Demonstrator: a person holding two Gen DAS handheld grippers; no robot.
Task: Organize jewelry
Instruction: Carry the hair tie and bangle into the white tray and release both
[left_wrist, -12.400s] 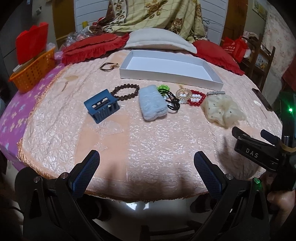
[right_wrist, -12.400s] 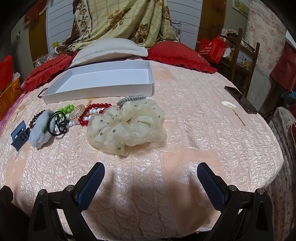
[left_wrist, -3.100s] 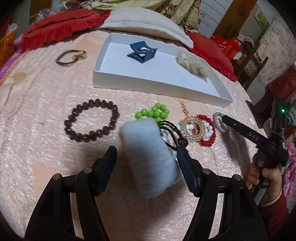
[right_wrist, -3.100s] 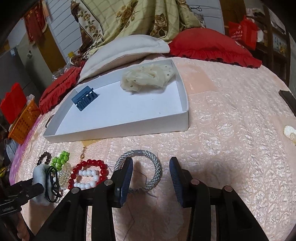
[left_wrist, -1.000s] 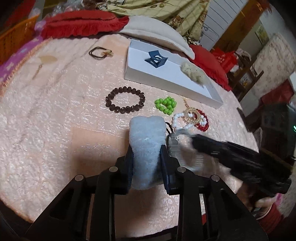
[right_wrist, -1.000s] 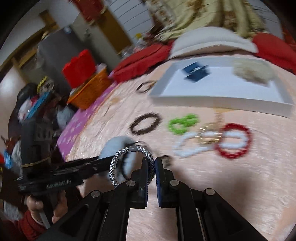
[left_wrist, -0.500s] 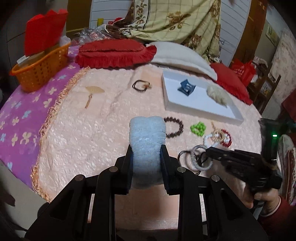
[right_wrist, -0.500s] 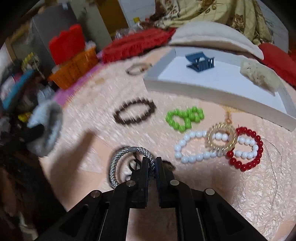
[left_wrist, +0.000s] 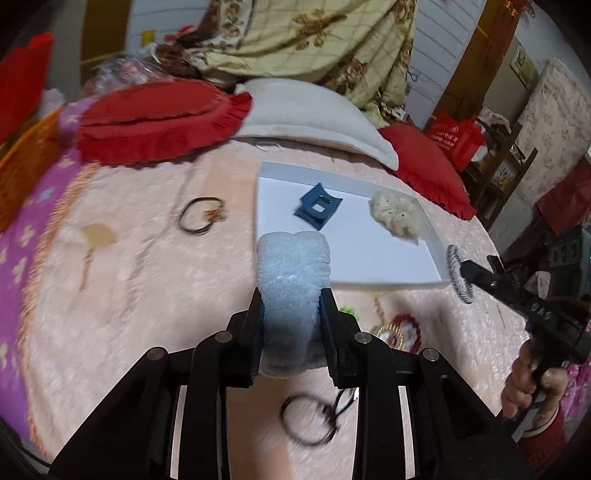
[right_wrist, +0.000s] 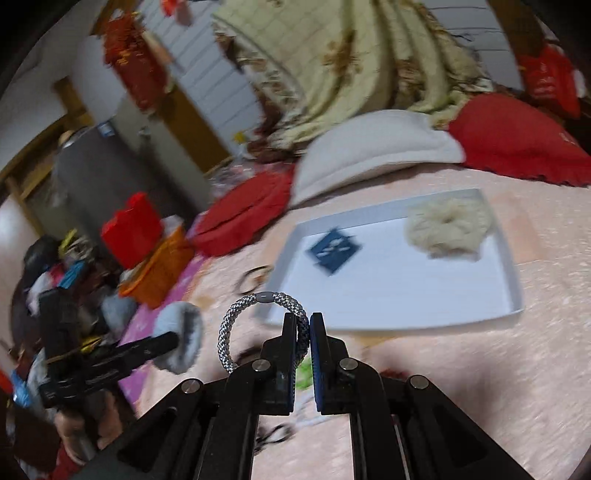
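My left gripper (left_wrist: 291, 295) is shut on a fluffy pale blue scrunchie (left_wrist: 293, 269), held in the air short of the white tray (left_wrist: 439, 266). My right gripper (right_wrist: 303, 325) is shut on a grey braided hair tie (right_wrist: 236, 321), also lifted above the bed near the tray (right_wrist: 513, 291). Inside the tray lie a blue claw clip (left_wrist: 317, 208) and a cream dotted scrunchie (left_wrist: 397, 218). In the left wrist view the right gripper (left_wrist: 461, 271) holds the grey tie (left_wrist: 456, 271) at the tray's right corner. The left gripper (right_wrist: 173, 341) with the blue scrunchie (right_wrist: 181, 336) shows at the left of the right wrist view.
On the peach bedspread lie black hair ties (left_wrist: 310, 421), a red bead bracelet with a gold ring (left_wrist: 399, 330), green beads (left_wrist: 347, 310) and a thin brown bracelet (left_wrist: 201, 219). Red cushions (left_wrist: 159, 122) and a white pillow (left_wrist: 314, 114) line the far side. An orange basket (right_wrist: 159, 269) stands left.
Both grippers have risen and moved toward the white tray with their items still held. The tray now looks closer and the beaded pieces lie below and behind the fingers.
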